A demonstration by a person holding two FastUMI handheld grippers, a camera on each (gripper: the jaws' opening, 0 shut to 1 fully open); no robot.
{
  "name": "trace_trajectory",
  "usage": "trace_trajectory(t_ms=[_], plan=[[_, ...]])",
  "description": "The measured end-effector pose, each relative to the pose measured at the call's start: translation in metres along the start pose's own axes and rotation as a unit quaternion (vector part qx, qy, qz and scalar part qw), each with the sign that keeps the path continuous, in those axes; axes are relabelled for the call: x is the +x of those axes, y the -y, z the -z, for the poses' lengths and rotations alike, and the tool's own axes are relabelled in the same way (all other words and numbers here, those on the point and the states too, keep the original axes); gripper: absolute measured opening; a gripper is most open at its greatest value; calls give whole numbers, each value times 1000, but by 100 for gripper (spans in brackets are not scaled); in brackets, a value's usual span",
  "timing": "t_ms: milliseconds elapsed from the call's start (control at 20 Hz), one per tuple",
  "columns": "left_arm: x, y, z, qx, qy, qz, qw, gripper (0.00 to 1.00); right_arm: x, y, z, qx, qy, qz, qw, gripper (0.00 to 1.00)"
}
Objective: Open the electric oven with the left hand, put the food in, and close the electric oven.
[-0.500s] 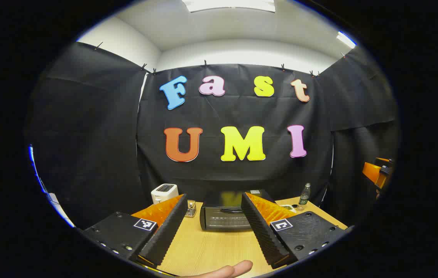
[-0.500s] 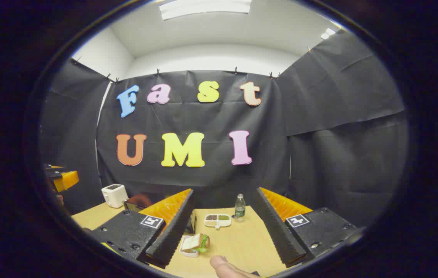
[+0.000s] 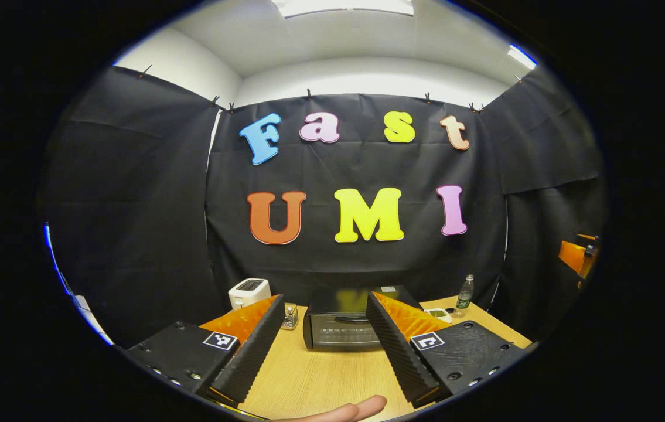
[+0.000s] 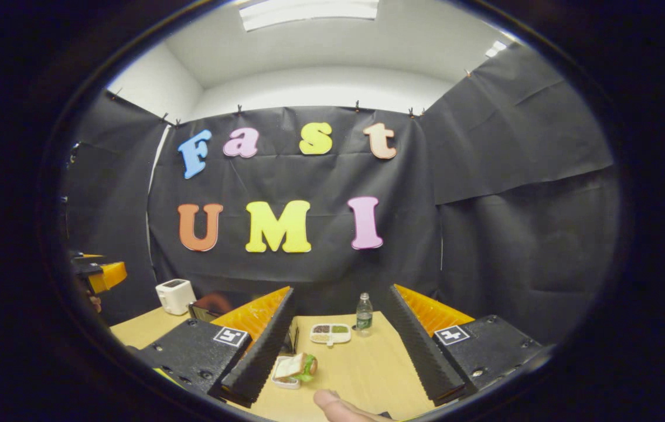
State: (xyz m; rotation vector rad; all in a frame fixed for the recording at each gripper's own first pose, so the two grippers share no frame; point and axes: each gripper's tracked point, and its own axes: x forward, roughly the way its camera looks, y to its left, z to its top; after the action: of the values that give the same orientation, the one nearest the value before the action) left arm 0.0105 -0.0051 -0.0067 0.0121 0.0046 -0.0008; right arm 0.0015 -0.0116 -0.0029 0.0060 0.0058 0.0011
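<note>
1. The left claw (image 3: 316, 346) is hanging released over the table (image 3: 320, 381), its fingers spread wide.
2. The oven (image 3: 341, 325) is sitting door-shut at lower centre of the left gripper view, between those fingers.
3. The right claw (image 4: 338, 346) is gaping too; the sandwich (image 4: 296, 367) is lying low centre-left in the right gripper view.

Oven (image 3: 341, 328) far centre on table (image 3: 320, 375), toaster (image 3: 249, 291) left, bottle (image 3: 464, 292) right; sandwich (image 4: 296, 368) near, snack tray (image 4: 330, 333) behind it.
</note>
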Motion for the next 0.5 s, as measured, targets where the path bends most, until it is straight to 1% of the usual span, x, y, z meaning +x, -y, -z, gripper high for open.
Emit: trace_trajectory(t_ms=[250,400,500], plan=[[13,11,-2,2,14,9,1000,92,4,5,2,8,2,-3,1000,100],[37,21,6,3,9,18,1000,92,10,12,1,10,5,0,1000,100],[63,26,8,3,12,18,1000,92,15,16,0,7,8,2,1000,100]])
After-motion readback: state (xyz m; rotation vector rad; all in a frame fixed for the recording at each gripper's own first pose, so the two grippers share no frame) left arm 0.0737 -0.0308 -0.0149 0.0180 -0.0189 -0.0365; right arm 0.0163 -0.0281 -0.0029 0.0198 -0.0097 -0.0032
